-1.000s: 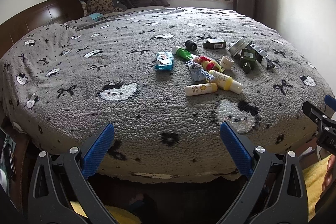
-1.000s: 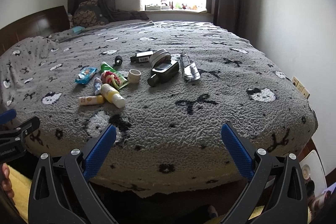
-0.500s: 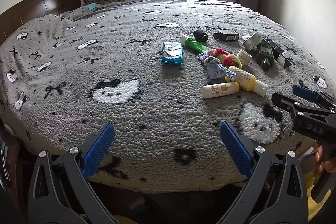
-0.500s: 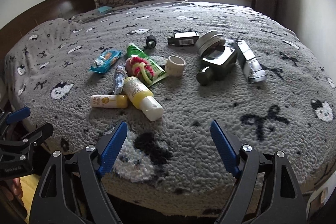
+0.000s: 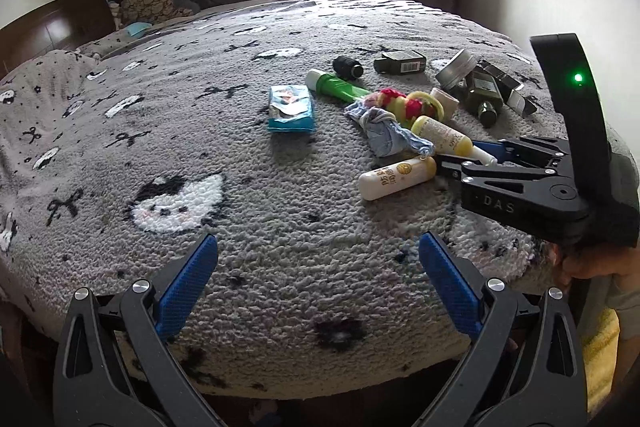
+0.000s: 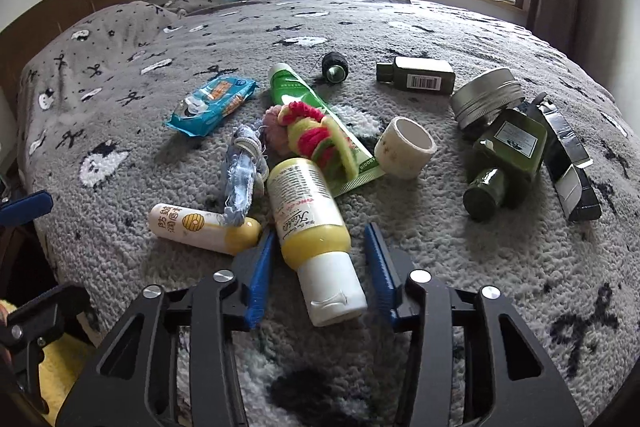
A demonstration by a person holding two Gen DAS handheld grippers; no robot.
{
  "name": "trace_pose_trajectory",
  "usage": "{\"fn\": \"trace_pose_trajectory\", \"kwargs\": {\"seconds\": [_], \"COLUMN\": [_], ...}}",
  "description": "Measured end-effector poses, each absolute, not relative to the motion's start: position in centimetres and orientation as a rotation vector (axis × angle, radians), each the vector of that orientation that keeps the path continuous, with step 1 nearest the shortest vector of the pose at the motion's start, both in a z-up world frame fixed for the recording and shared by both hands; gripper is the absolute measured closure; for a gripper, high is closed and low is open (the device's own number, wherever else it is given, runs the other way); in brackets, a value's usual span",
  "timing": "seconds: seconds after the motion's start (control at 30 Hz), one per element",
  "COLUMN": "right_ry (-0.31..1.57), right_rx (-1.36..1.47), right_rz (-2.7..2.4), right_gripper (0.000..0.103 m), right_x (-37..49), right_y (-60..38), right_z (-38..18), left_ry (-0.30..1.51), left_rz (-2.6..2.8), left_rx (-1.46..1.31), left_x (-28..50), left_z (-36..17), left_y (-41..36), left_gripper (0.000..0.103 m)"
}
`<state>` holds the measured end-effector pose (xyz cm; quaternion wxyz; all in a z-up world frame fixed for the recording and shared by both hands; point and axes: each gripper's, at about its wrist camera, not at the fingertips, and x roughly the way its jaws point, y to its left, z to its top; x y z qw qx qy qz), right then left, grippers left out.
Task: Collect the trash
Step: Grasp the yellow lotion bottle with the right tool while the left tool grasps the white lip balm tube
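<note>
Yellow lotion bottle is straddled, ungripped, by the right gripper, its fingers spread; beside the bottle, the left gripper is held wide apart.

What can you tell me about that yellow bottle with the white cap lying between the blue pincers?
The yellow plastic bottle with the white cap lies on its side on the grey fleece blanket, cap toward the camera, printed white label up. The right gripper straddles it, open, not yet touching. Its far end meets the knitted ring.
</note>
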<state>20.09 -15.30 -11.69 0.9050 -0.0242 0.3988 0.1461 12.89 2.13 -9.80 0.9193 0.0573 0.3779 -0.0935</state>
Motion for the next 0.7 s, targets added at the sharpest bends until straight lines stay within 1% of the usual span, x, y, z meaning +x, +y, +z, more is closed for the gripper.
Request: {"fn": "trace_pose_trajectory", "kwargs": {"seconds": [0.03,0.23,0.5,0.67,0.7], "right_ry": [0.823,0.849,0.848,0.839,0.84], "right_rx": [-0.052,-0.019,0.02,0.037,0.043], "right_rz": [0.297,0.248,0.136,0.075,0.068], "right_gripper": [0.07,0.07,0.07,0.07,0.07], "right_x": [20.1,19.3,15.5,13.9,13.8], "right_y": [-15.4,-16.8,-20.7,-23.1,-23.5], "right_z": [-11.7,-11.2,-10.3,-10.3,-10.4], "left_ry": [0.782,0.828,0.877,0.868,0.866], "left_rz": [-0.213,-0.303,-0.327,-0.298,-0.289], "left_rx": [0.121,0.106,0.011,-0.034,-0.035], "left_x": [13.1,14.9,17.3,18.8,19.1], "left_z": [-9.9,-11.0,-12.7,-13.1,-13.1], "left_y": [1.8,-0.2,-2.6,-3.6,-3.7], "left_gripper": [0.013,0.022,0.022,0.022,0.024]}}
